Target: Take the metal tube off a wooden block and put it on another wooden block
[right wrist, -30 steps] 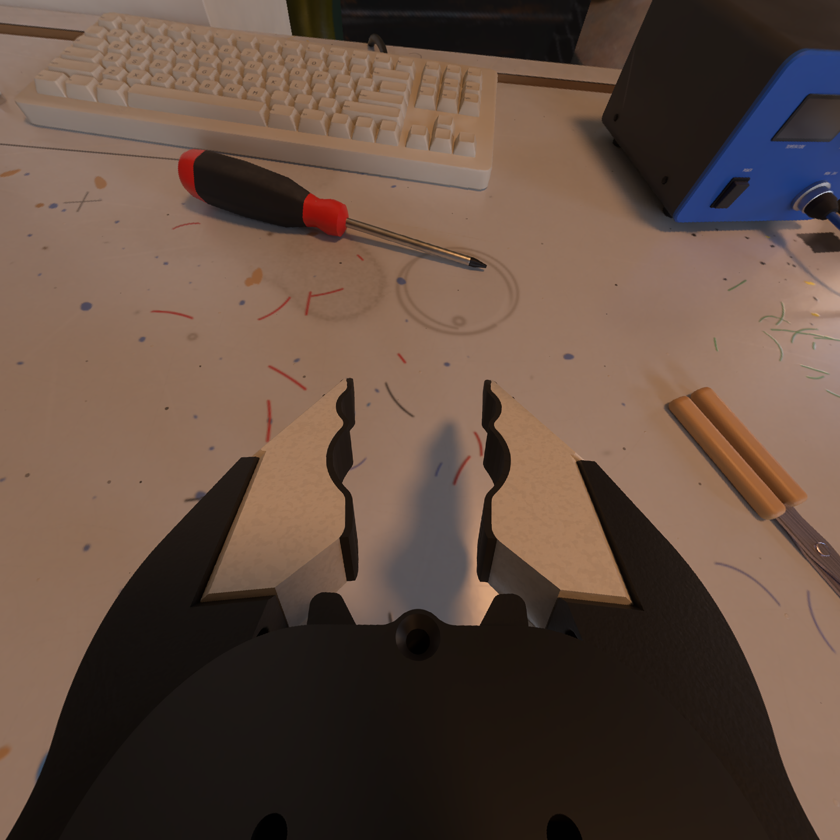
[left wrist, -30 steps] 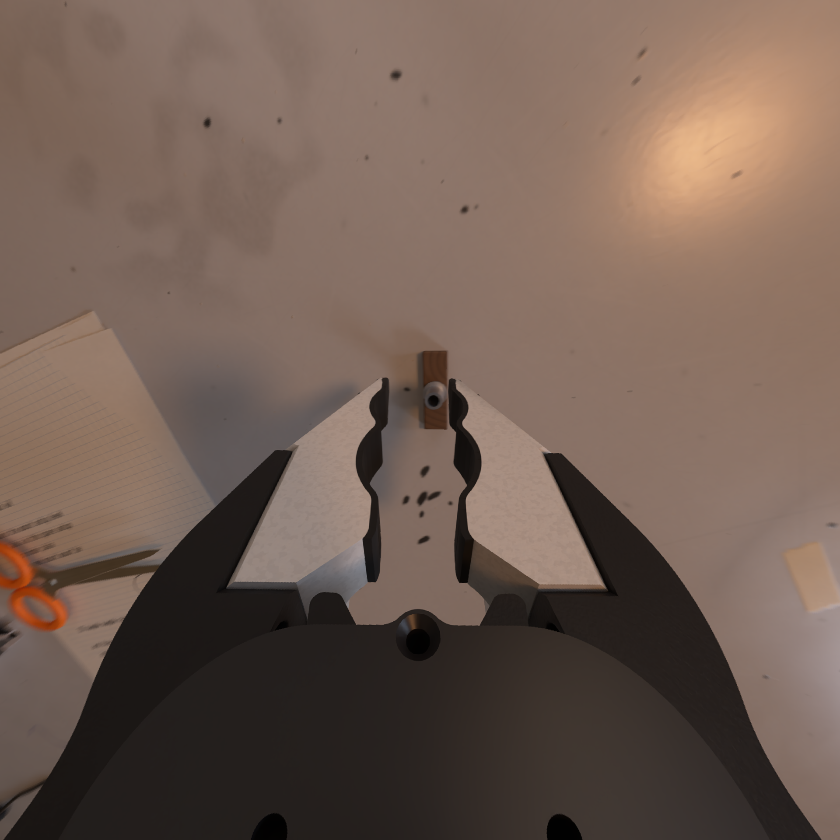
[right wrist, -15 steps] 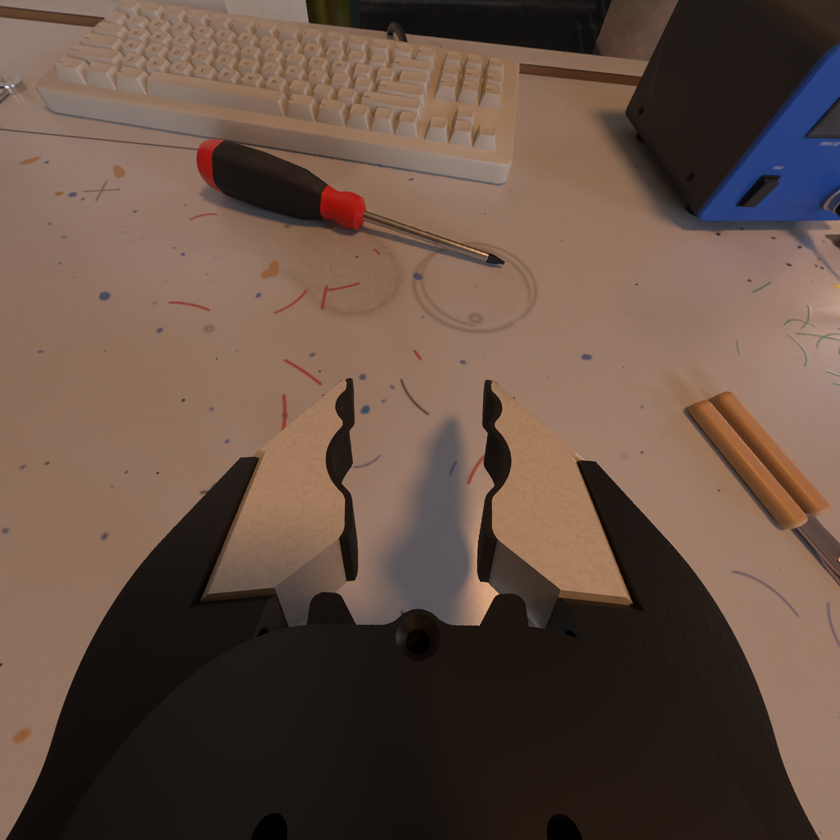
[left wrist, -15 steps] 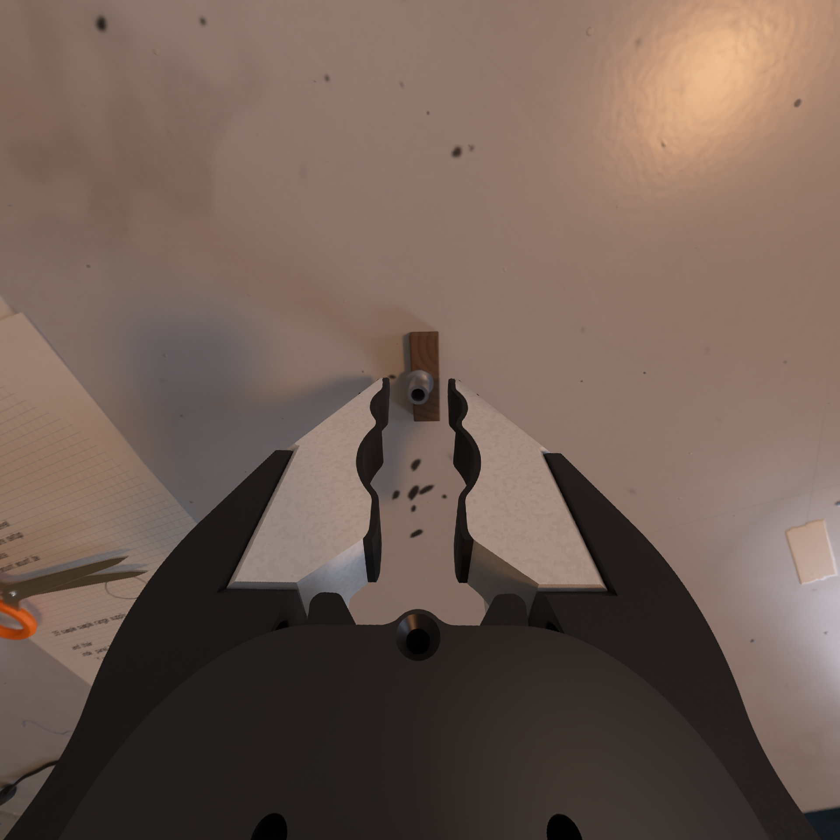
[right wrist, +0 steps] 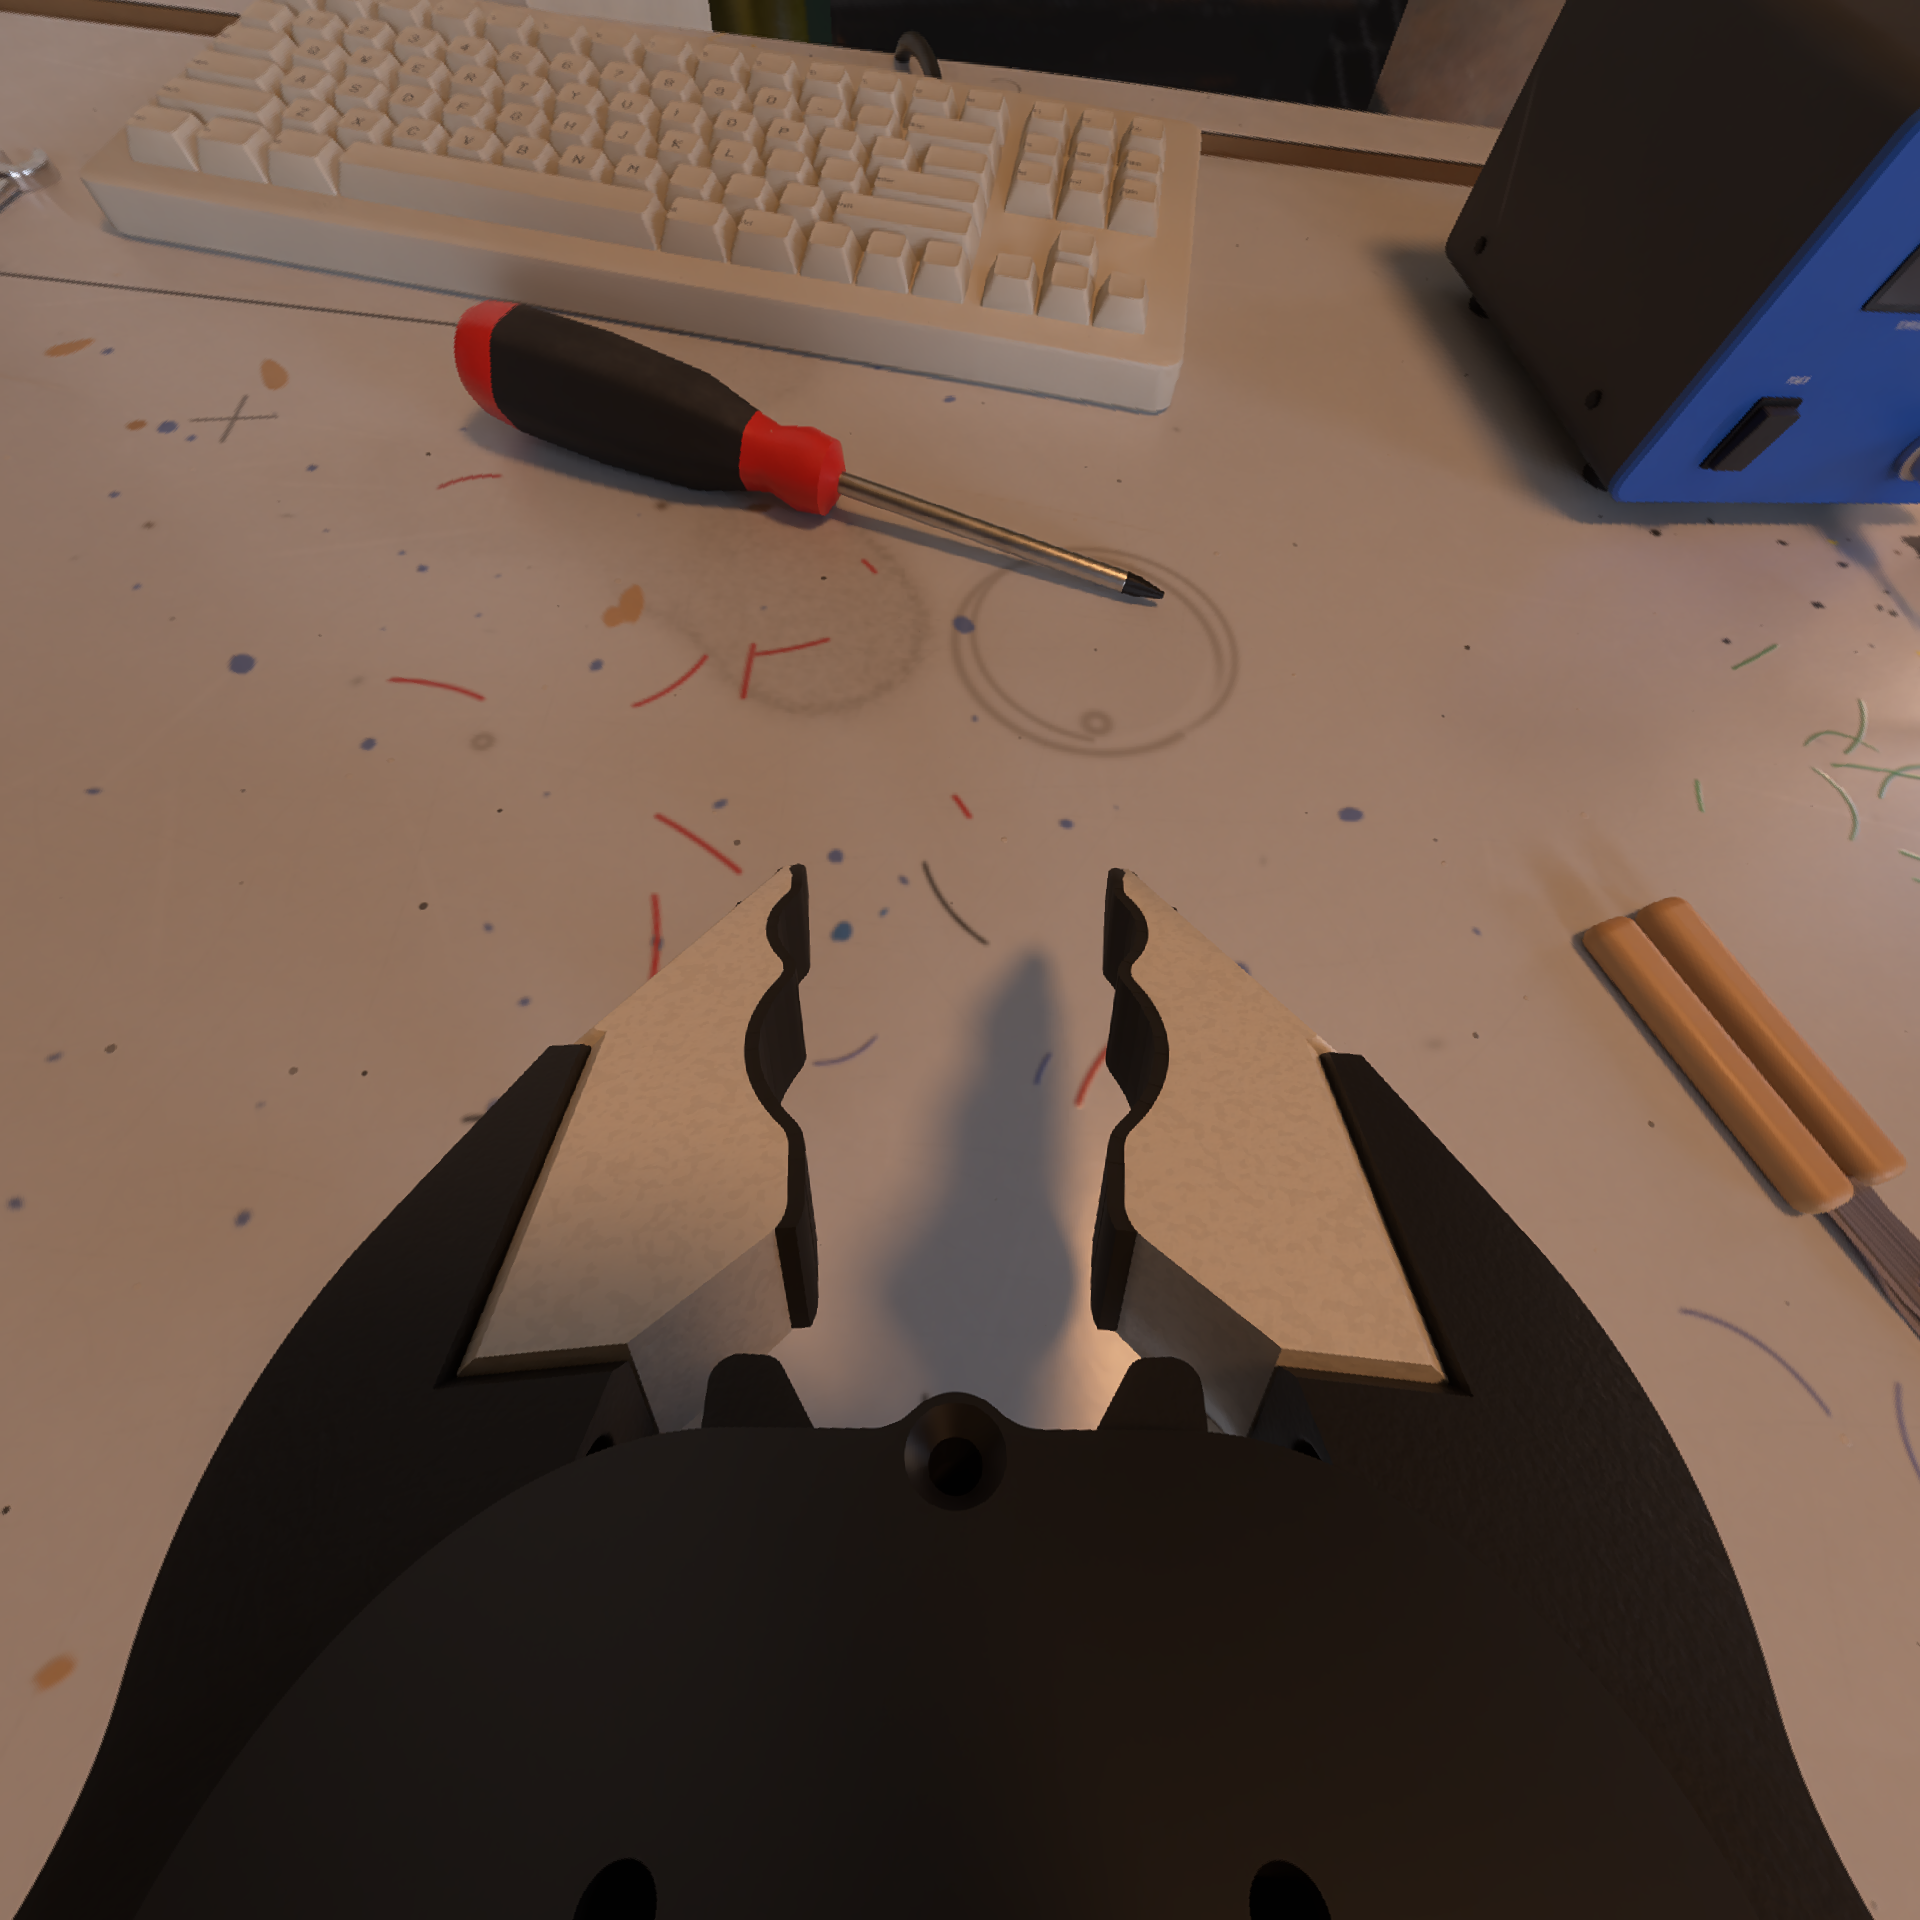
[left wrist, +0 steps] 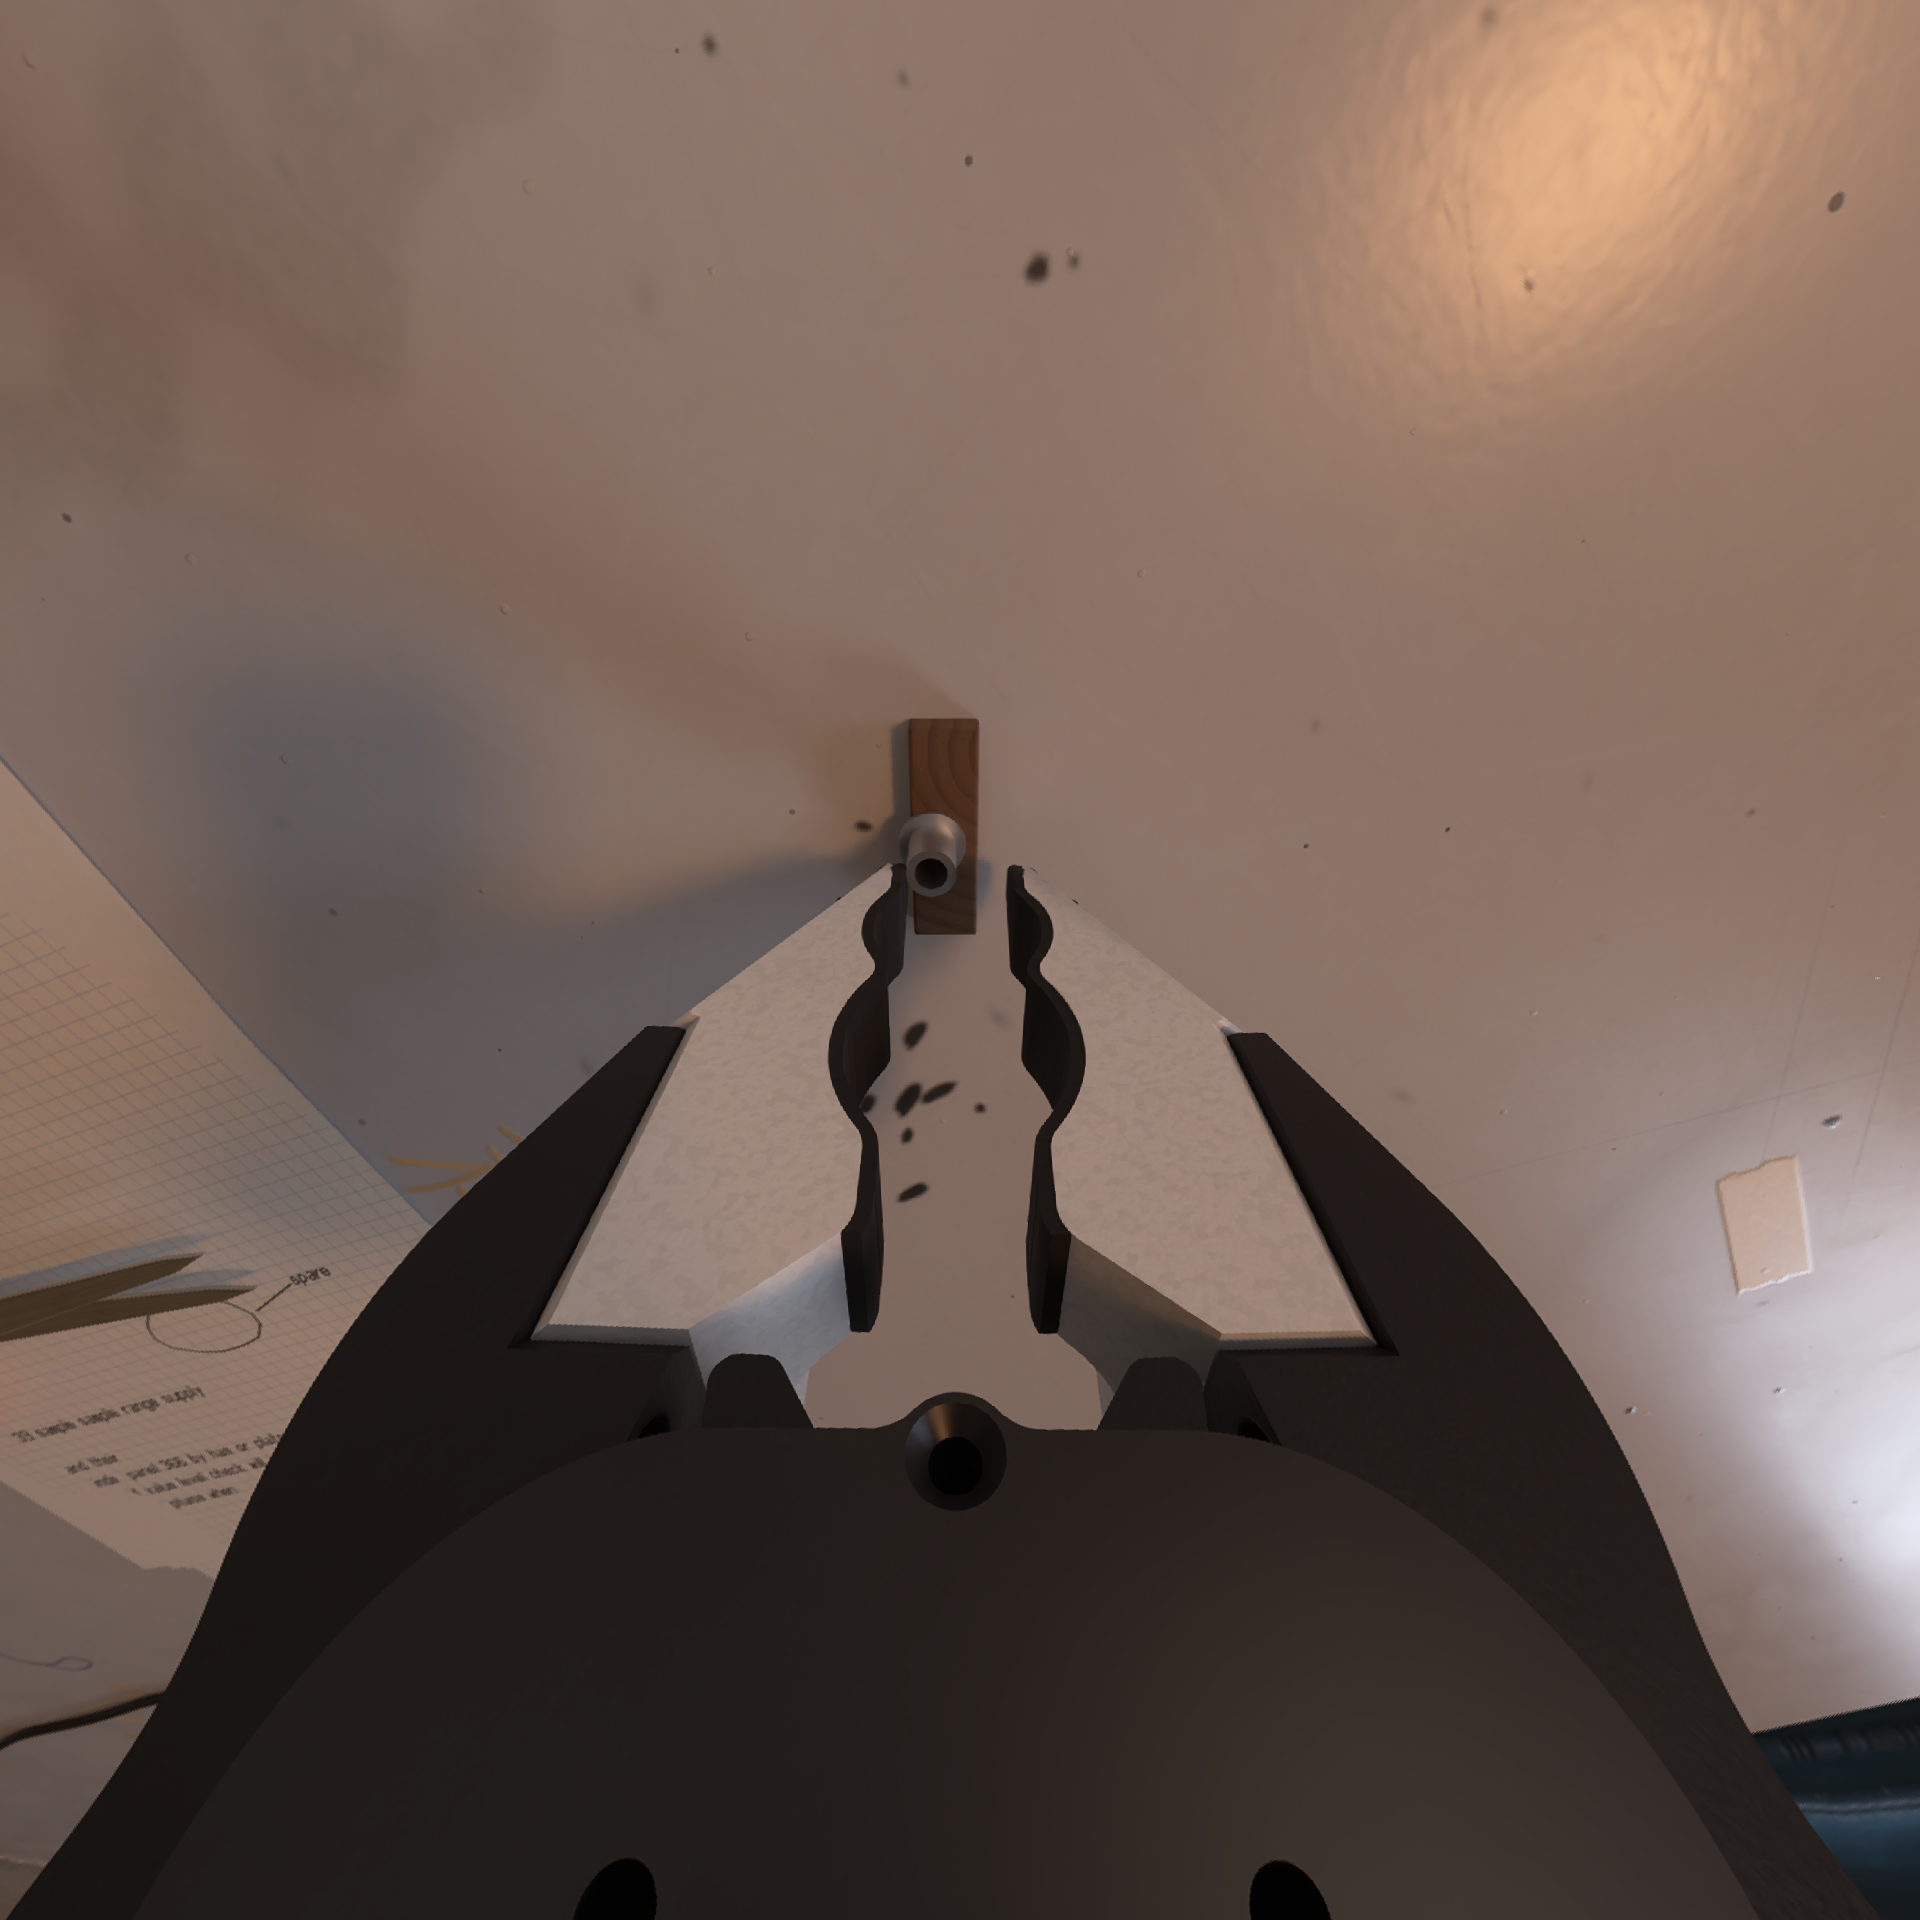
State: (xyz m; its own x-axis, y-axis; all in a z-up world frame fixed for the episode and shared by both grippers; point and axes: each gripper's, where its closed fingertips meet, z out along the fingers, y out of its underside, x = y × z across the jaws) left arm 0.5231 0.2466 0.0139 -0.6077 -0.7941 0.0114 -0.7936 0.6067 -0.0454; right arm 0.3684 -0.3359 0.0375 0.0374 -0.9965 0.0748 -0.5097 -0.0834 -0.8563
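Note:
In the left wrist view a small brown wooden block (left wrist: 943, 774) lies on the pale table, seen from above. A short metal tube (left wrist: 932, 856) stands upright on it, its open end facing me. My left gripper (left wrist: 956, 871) is open and empty, above the block; the tube sits just inside the left fingertip (left wrist: 891, 883). My right gripper (right wrist: 954, 875) is open and empty over the speckled table in the right wrist view. No block or tube shows in that view. A second block is not in view.
Lined papers (left wrist: 156, 1122) lie at the left and a beige tape scrap (left wrist: 1764, 1224) at the right of the left wrist view. The right wrist view shows a red-black screwdriver (right wrist: 665, 416), a cream keyboard (right wrist: 665, 177), a blue-black box (right wrist: 1725, 260) and a wooden-handled tool (right wrist: 1745, 1049).
The block and tube have drifted leftward and look larger between my left fingers; the scissors have left the view. The right gripper has shifted slightly left and closer to the table, still open.

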